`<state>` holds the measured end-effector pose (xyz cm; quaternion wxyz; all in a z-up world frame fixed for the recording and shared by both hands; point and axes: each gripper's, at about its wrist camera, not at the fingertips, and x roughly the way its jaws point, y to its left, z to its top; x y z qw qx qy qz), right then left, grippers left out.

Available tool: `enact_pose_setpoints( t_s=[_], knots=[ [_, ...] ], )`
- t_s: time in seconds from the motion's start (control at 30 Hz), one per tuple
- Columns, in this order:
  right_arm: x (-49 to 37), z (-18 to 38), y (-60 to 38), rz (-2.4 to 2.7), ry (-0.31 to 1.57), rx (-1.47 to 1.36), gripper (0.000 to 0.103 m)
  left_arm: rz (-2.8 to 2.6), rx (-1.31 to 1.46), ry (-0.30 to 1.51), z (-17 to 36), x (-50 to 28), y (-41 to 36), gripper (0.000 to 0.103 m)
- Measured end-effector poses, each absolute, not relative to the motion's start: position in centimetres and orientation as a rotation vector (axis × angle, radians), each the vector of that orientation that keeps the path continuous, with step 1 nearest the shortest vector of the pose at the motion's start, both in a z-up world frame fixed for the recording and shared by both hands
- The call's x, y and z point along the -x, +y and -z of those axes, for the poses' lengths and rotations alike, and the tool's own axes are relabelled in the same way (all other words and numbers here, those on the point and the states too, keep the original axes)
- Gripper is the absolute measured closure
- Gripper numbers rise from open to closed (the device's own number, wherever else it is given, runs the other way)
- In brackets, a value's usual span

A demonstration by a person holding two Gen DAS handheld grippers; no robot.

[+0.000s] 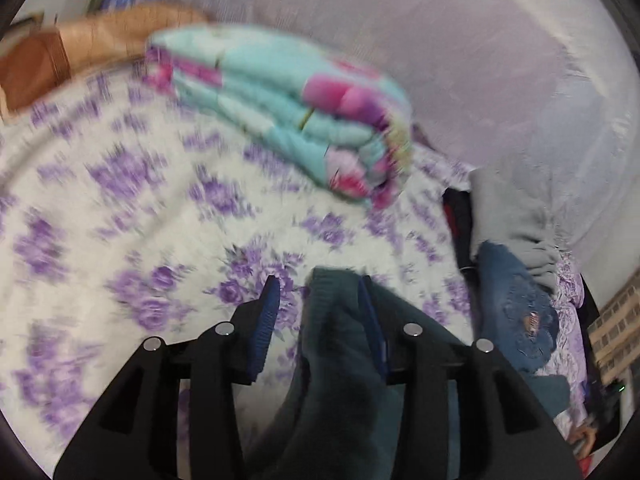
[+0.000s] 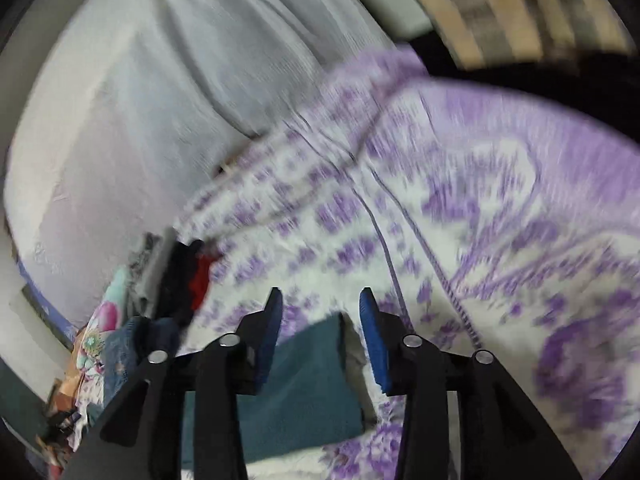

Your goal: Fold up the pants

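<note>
While teal pants [image 1: 340,344] drape against one pad, left gripper [image 1: 318,300] stands released; right gripper [image 2: 320,312] likewise unclenched above bedspread [image 2: 480,240].

A home bedroom: a bed [image 1: 120,208] with purple-flowered sheet; a folded quilt [image 1: 288,112]; piled clothes [image 1: 512,272] beside it.

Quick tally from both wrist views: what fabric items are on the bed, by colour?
Dark teal pants: 1
Blue jeans: 1
Grey garment: 1
Black-and-red garment: 1
Turquoise-pink folded quilt: 1
Total: 5, all on the purple floral sheet.
</note>
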<state>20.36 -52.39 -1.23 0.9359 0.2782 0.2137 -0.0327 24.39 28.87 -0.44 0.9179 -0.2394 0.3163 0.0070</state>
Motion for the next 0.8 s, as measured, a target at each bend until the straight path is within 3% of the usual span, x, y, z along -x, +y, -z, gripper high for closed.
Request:
enact_pose_setpoints(
  t_s=[0.1, 0.37, 0.47, 0.57, 0.8],
  knots=[
    [-17.7, 0.7, -52.0, 0.052, 0.408, -0.577, 0.05, 0.004, 0.517, 0.615, -0.2, -21.3, 28.4, 0.05],
    [-5.9, 1.3, -49.6, -0.037, 0.297, -0.674, 0.048, 0.131, 0.593, 0.638, 2.8, -10.7, 27.8, 0.049],
    [-0.6, 2.1, -48.3, -0.148, 0.313, -0.728, 0.047, 0.223, 0.649, 0.661, 3.7, -7.7, 27.6, 0.041],
    [2.9, 2.7, -46.8, -0.247, 0.373, -0.77, 0.042, 0.228, 0.608, 0.705, 4.8, -6.4, 26.6, 0.038],
    [2.0, 4.3, -46.8, -0.089, 0.639, -0.716, 0.042, 0.186, 0.57, 0.69, 5.1, -5.3, 25.3, 0.024]
  ],
)
